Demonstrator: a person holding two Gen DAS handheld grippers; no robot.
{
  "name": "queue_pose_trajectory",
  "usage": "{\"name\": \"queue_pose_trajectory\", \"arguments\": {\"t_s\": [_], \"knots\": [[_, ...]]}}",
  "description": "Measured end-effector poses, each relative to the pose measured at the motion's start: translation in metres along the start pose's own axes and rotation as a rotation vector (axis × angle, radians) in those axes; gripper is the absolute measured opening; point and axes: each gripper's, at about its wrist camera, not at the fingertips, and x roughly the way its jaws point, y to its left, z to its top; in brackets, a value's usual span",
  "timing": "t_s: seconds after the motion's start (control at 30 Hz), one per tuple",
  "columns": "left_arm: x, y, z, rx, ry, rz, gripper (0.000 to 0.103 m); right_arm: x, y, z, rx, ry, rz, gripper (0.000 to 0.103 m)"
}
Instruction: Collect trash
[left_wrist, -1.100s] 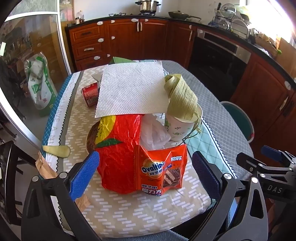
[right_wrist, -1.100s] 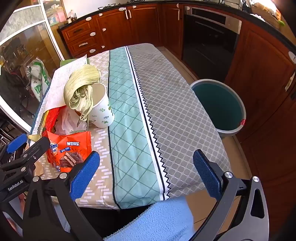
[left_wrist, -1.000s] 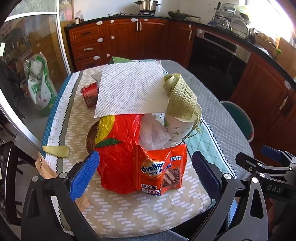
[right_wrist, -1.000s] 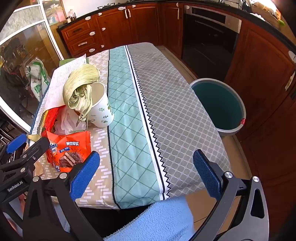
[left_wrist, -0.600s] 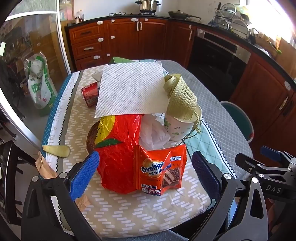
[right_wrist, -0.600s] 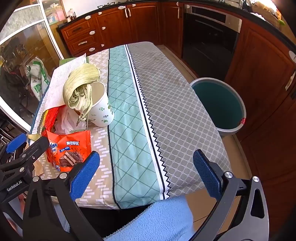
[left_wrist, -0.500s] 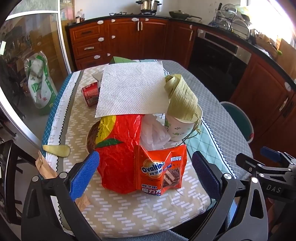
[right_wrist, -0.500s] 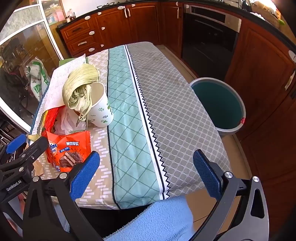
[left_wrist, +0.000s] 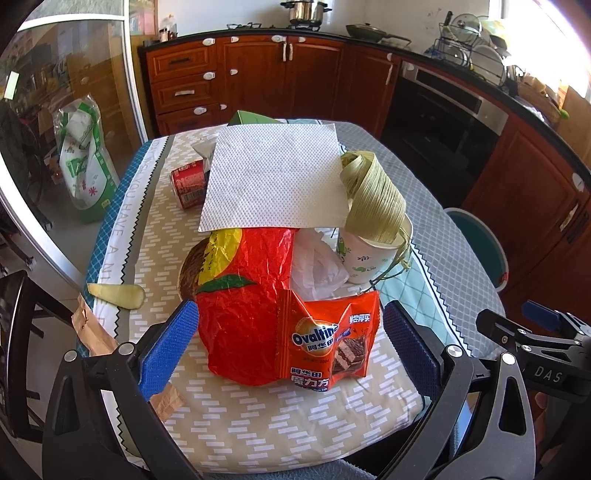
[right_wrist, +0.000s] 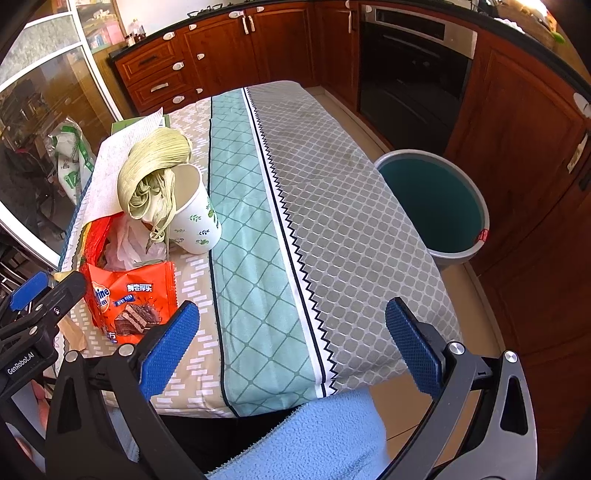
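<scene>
— Where's the trash?
— Piled at the table's (right_wrist: 332, 206) left end: an Ovaltine wrapper (left_wrist: 328, 343) leaning on a crumpled red bag (left_wrist: 243, 291), a paper cup (right_wrist: 194, 218) stuffed with green strips behind them.
— And the claws?
— The left claw (left_wrist: 291, 343) gapes wide, empty, just before the wrapper. The right claw (right_wrist: 291, 343), equally wide, hangs over bare cloth. A bin (right_wrist: 436, 206) stands beside the table.

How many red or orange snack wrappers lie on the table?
2. The Ovaltine wafer packet lies nearest the table's front edge, and the large crinkled red bag lies beside and partly under it. More could be hidden beneath the paper towel.
</scene>
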Motion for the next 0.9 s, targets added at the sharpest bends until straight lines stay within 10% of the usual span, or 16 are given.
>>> {"name": "queue_pose_trajectory", "arguments": {"t_s": [0.9], "knots": [[0.0001, 0.0045, -0.0027, -0.006, 0.001, 0.004, 0.100, 0.0023, -0.0003, -0.0025, 0.002, 0.009, -0.007, 0.097]]}}
